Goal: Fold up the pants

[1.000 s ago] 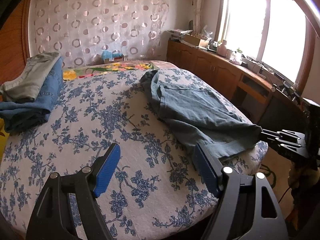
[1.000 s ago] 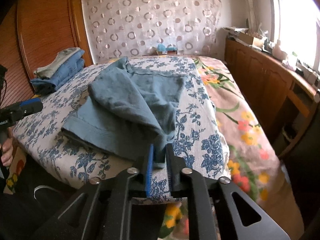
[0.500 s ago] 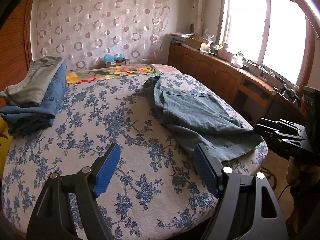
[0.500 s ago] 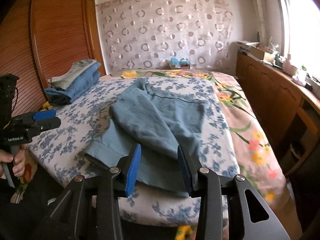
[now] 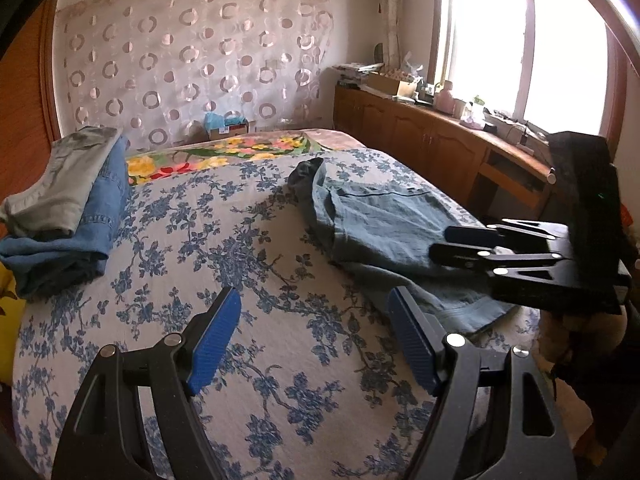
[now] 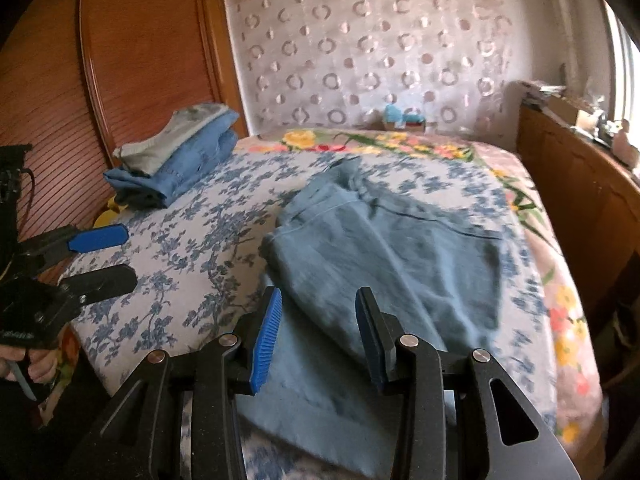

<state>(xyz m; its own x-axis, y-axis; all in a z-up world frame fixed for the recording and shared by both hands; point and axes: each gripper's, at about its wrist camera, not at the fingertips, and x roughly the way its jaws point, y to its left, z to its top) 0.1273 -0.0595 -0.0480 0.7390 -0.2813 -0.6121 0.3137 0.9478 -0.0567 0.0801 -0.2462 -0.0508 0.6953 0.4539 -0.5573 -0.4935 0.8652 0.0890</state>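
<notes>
The right tool [image 6: 316, 332] has just been opening its jaws and now stands part open with nothing gripped; the teal pants [image 6: 384, 264] lie under and beyond it, their near hem edge showing between the blue pads but not pressed by them. The left tool [image 5: 316, 340] stands wide open and empty over the flowered bedspread [image 5: 192, 248].

To fold well, I judge each tool should take a corner of the near hem, pinch both layers together, then lift and carry the hem evenly toward the waistband so the crease runs straight.

In the left wrist view the pants lie in the centre right, just beyond the left tool's right pad. In the right wrist view they fill the centre and lower middle, stretching toward the upper centre of the frame.
</notes>
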